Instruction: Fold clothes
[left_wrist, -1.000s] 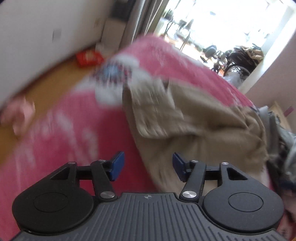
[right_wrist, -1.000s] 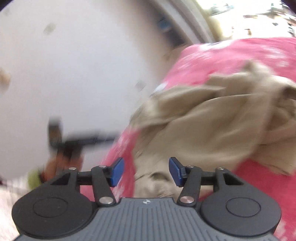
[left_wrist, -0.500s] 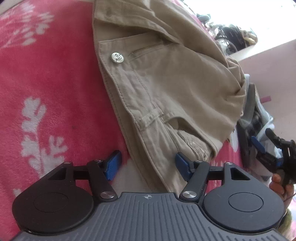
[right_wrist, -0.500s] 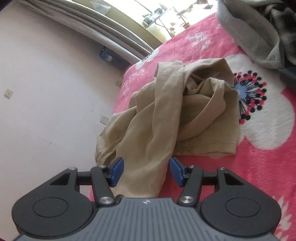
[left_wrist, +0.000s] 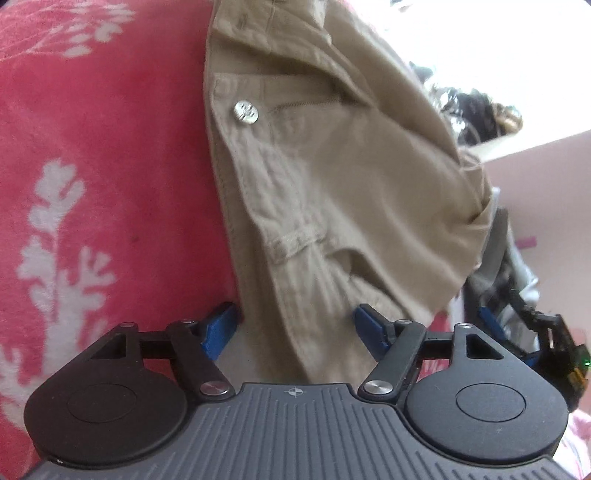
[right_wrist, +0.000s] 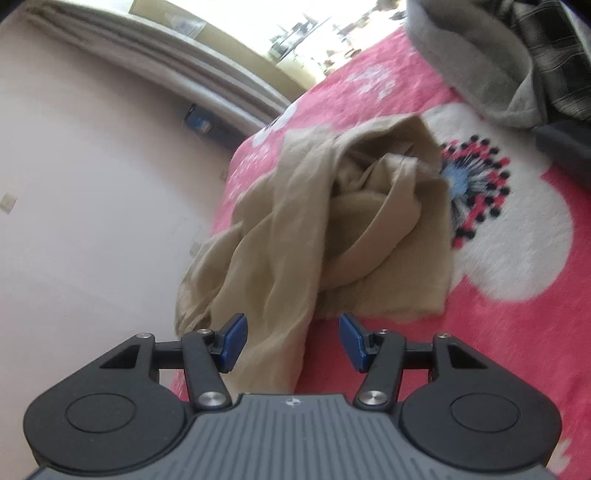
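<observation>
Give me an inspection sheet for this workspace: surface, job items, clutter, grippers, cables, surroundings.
Surface: pink floral blanket.
Job's things: khaki trousers, crumpled, unfolded, silver button showing at the waistband.
Clutter: grey garment and plaid cloth piled beyond the trousers.
Grippers: left gripper opening, waistband between its jaws, not pinched; right gripper open astride a trouser leg.
Cables: nothing seen.
Surroundings: pale wall, curtain, bright window.

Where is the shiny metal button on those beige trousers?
In the left wrist view, the button sits upper middle on the trousers' waistband, near its edge beside the pink blanket.
</observation>
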